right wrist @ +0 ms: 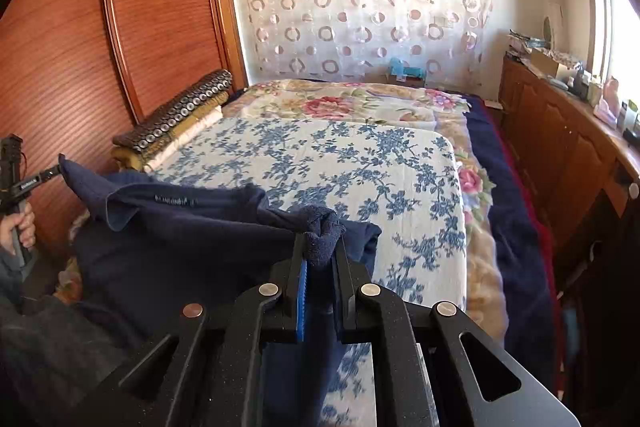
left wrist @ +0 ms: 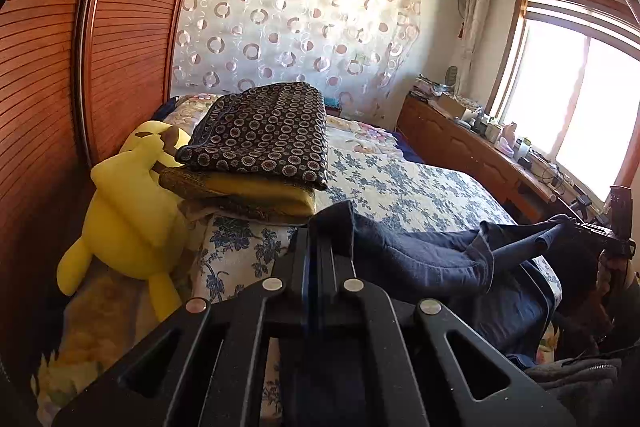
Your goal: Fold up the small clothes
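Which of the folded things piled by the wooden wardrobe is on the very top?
The dark folded cloth with little rings is on top. The mustard-yellow cloth lies right under it, with a paler layer at the bottom.

The left black two-finger gripper (left wrist: 320, 247) has its fingers (left wrist: 298, 255) pressed together, clamped on a fold of dark navy cloth (left wrist: 400, 255). The right black two-finger gripper (right wrist: 320, 255) likewise pinches a bunched corner of that cloth between its blue-padded fingers (right wrist: 301, 279). The person's bare left hand (right wrist: 22, 227) grips the left gripper's handle, held upright.
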{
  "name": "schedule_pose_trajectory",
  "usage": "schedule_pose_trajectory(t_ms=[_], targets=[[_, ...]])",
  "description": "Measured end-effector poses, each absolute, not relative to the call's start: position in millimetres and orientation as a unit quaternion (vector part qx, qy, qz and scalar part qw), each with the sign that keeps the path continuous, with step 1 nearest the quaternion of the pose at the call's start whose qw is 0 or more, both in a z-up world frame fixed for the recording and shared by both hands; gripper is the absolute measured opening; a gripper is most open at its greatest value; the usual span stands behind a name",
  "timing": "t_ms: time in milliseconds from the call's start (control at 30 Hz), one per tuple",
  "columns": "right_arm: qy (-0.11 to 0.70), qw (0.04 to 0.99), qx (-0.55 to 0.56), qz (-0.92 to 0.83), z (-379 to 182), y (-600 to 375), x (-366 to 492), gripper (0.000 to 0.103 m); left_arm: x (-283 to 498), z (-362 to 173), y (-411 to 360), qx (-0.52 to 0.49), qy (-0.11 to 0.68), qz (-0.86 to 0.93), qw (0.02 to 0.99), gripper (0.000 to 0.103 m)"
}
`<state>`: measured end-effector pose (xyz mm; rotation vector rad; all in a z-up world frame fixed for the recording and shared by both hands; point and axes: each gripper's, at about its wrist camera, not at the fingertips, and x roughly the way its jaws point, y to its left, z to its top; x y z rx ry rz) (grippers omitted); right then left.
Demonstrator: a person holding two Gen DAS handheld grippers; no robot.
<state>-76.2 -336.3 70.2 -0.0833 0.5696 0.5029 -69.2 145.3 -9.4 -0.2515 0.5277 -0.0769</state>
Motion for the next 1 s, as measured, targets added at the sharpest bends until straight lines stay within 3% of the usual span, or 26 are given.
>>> schedule_pose_trajectory(t_ms=[267,567,767,867,900,1000], targets=[[0.328,0.908,-0.035,0.259,32.8,-331.2,-56.5,0.01,-57.6,-53.2,144.8,-0.103,0.309,-0.009,0.945,0.003],[0.34,0.908,-0.046,0.241,32.8,-315.9,-42.9,0.01,-59.5,-57.1,145.6,-0.1,0.312,-0.007,0.945,0.004],[0.339,0.908,-0.053,0.239,27.8,-314.6,-38.1,0.014,-57.3,-48.2,144.4,-0.088,0.309,-0.004,0.947,0.033],[0.335,0.91,-0.056,0.239,30.8,-314.5,-39.6,0.015,-59.9,-37.7,144.8,-0.085,0.293,-0.005,0.952,0.061],[0.333,0.91,-0.057,0.24,32.3,-314.5,-40.7,0.016,-61.8,-33.0,145.2,-0.087,0.285,-0.004,0.955,0.077],[0.326,0.912,-0.064,0.242,37.8,-315.1,-44.1,0.018,-68.7,-14.3,144.1,-0.085,0.253,-0.003,0.964,0.08]])
